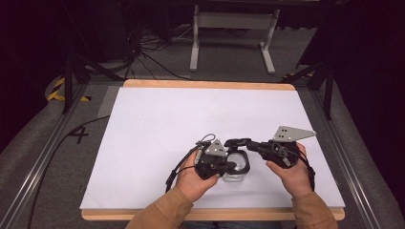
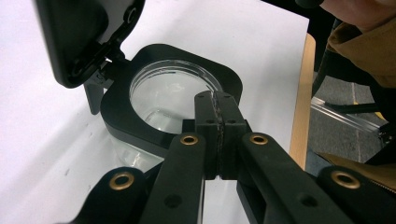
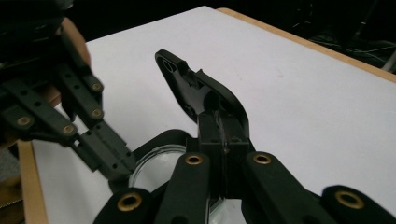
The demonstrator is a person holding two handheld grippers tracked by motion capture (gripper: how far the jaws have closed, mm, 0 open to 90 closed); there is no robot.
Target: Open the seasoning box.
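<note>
Pinching the black rim of the glass jar at lower centre, the left gripper could tip it if the right gripper, clamped on the hinged lid, pulls.

One sign can be read: a dark figure "4" stands on the grey floor covering at the left of the high view, just beside the white table top's left edge and level with its middle; a thin black cable crosses close above it; the black-and-yellow striped tape farther up the left side carries no letters; the two gripper views give no lettering, label or brand that can be read
</note>
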